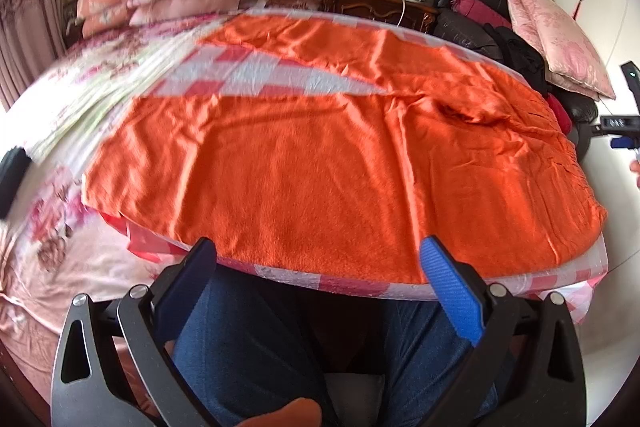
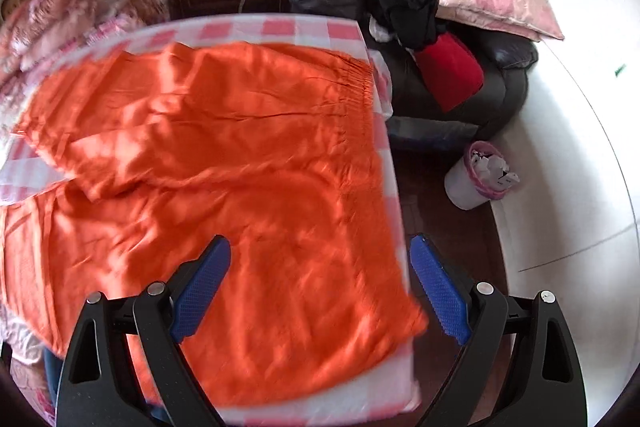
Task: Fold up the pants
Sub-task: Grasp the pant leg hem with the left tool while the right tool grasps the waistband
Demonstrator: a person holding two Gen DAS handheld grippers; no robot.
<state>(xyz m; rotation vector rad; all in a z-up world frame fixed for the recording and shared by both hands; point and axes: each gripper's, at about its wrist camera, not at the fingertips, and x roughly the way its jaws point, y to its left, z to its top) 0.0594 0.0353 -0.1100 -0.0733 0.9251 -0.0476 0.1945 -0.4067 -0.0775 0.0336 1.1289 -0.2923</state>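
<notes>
Left wrist view: the left tool (image 1: 318, 259) hangs wide and empty at 6 o'clock over the near hem of the orange pants (image 1: 320, 155), which lie spread flat on the checked table (image 1: 256, 71) with legs forking toward 10 o'clock. Right wrist view: the right tool (image 2: 320, 259) is likewise wide, holding nothing, above the waistband end at 3 o'clock – the fold looks not yet begun, so next each tool must pinch an edge.
</notes>
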